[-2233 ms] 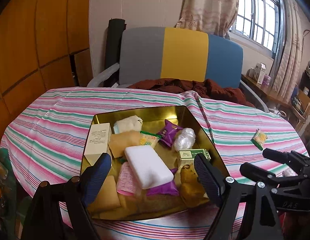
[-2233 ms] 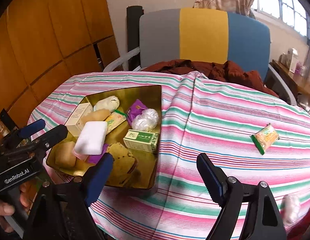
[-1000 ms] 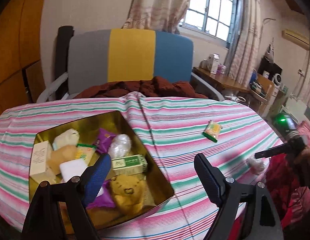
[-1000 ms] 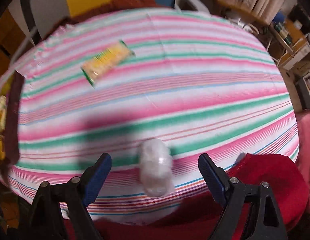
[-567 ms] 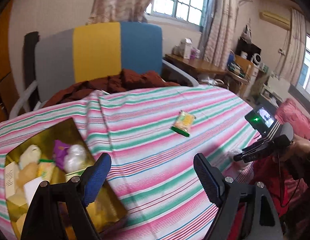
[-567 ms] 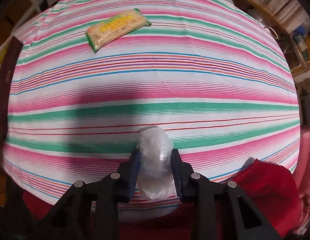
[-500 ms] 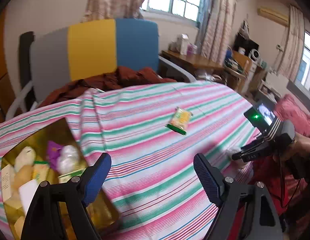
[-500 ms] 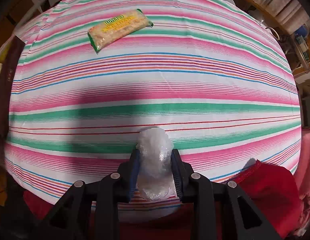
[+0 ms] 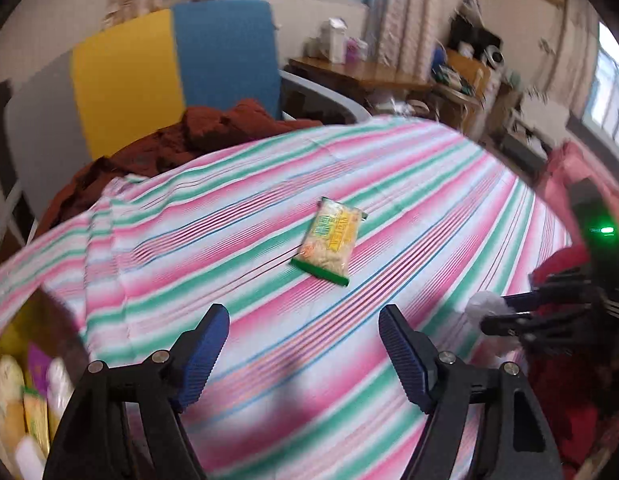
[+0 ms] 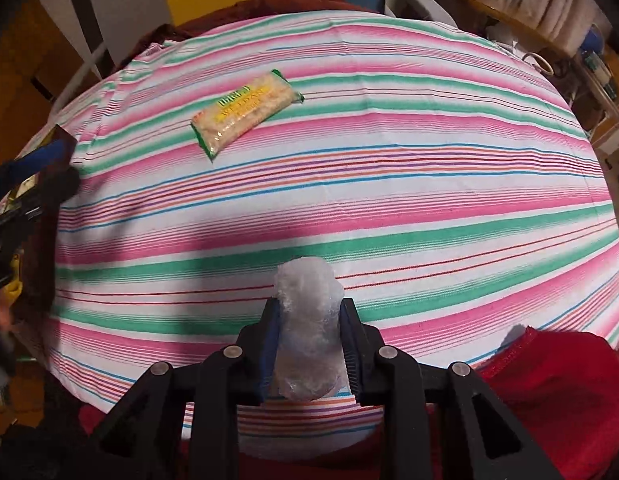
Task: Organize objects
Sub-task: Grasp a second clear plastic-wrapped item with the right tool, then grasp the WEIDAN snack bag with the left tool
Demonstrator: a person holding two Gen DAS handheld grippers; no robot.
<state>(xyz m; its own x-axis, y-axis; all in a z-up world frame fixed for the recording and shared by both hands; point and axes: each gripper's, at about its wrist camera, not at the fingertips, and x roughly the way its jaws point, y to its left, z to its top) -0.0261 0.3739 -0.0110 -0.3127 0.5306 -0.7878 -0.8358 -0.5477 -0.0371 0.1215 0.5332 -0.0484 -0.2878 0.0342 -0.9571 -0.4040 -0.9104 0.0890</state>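
Note:
My right gripper [image 10: 308, 320] is shut on a clear plastic-wrapped bundle [image 10: 307, 312], held just above the near edge of the striped tablecloth [image 10: 389, 184]. The same bundle [image 9: 483, 306] shows at the right of the left wrist view, in the right gripper [image 9: 505, 314]. A yellow snack packet with a green end [image 10: 243, 114] lies flat on the cloth ahead; in the left wrist view the snack packet [image 9: 329, 242] lies beyond my open left gripper [image 9: 303, 336], which holds nothing. The gold tin [image 9: 13, 380] with several wrapped items sits blurred at the lower left.
A grey, yellow and blue chair [image 9: 157, 72] with a rust-brown cloth [image 9: 189, 136] stands behind the table. A red fabric [image 10: 557, 392] lies at the near right table edge. Cluttered desks [image 9: 389, 76] line the far wall.
My right gripper swung to the table's right side and shut on the plastic-wrapped bundle, then lifted it slightly. My left gripper turned right, away from the tin, toward the snack packet.

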